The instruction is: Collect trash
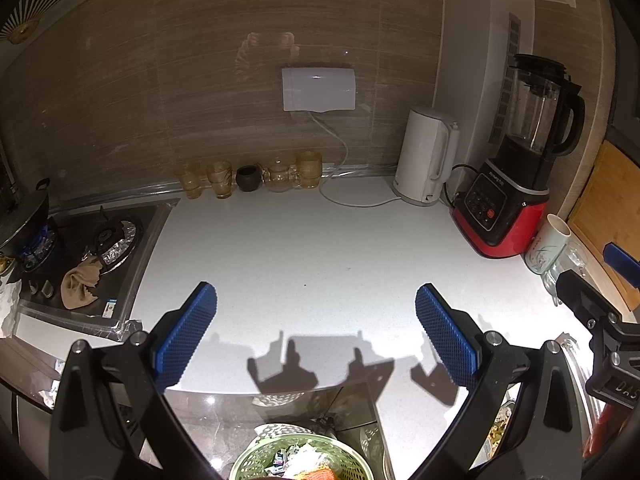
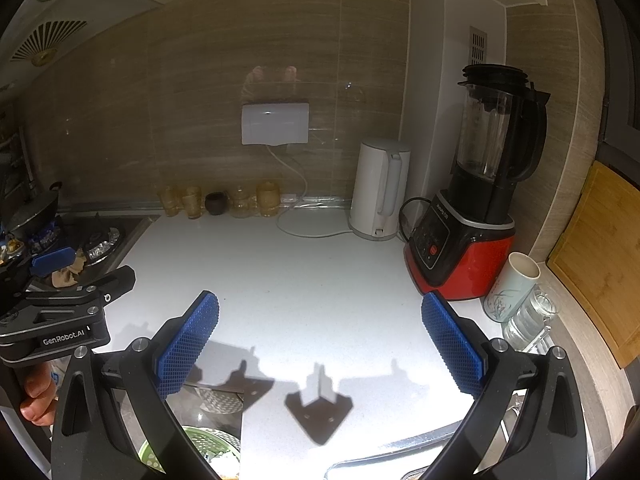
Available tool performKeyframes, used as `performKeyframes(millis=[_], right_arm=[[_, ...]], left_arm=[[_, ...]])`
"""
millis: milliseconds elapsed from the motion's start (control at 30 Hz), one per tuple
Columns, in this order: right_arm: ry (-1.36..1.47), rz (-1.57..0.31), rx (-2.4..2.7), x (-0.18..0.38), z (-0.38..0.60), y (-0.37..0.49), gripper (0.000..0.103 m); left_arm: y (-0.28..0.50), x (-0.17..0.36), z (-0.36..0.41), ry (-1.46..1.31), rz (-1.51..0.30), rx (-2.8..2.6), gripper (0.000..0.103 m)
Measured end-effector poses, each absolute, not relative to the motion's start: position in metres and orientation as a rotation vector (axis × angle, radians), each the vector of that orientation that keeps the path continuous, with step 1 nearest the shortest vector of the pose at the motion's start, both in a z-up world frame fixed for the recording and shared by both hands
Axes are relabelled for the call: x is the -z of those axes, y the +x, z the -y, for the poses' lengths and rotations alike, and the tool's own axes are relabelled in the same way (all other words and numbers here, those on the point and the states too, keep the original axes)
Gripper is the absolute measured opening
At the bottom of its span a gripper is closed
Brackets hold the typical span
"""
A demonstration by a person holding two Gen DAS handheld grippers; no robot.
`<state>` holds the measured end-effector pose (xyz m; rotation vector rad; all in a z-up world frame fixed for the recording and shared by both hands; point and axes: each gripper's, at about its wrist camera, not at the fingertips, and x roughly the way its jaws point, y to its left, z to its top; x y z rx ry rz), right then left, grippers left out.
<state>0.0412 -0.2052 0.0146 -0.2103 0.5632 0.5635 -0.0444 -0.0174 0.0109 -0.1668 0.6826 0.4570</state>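
Both claws, the left claw (image 1: 316, 334) and right claw (image 2: 320, 340), were wide open and empty over the bare counter (image 1: 304, 248), with what looked like trash in the green basket (image 1: 256, 454) at bottom middle, nearer the left.

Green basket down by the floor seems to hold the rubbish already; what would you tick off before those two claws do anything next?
1. Left claw empty and open: ok, blue pads wide apart, nothing between them.
2. Right claw empty and open: ok.
3. Trash left on the white counter: cannot tell, the visible part looks bare.
4. Green basket reachable: ok, below the counter edge with scraps in it.
5. Fragile things clear of the claws: ok, amber glasses, kettle and blender stand far back.
6. Crumpled cloth on the stove is trash: cannot tell.
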Motion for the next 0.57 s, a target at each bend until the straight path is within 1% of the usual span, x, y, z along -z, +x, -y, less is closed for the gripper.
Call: performKeyframes(millis=[567], right_arm=[[-0.212, -0.565, -0.560, -0.0142, 0.2047, 0.0411, 0.101]], left_arm=[[-0.0396, -0.0085, 0.0115, -0.179, -0.703, -0.454, 0.095]])
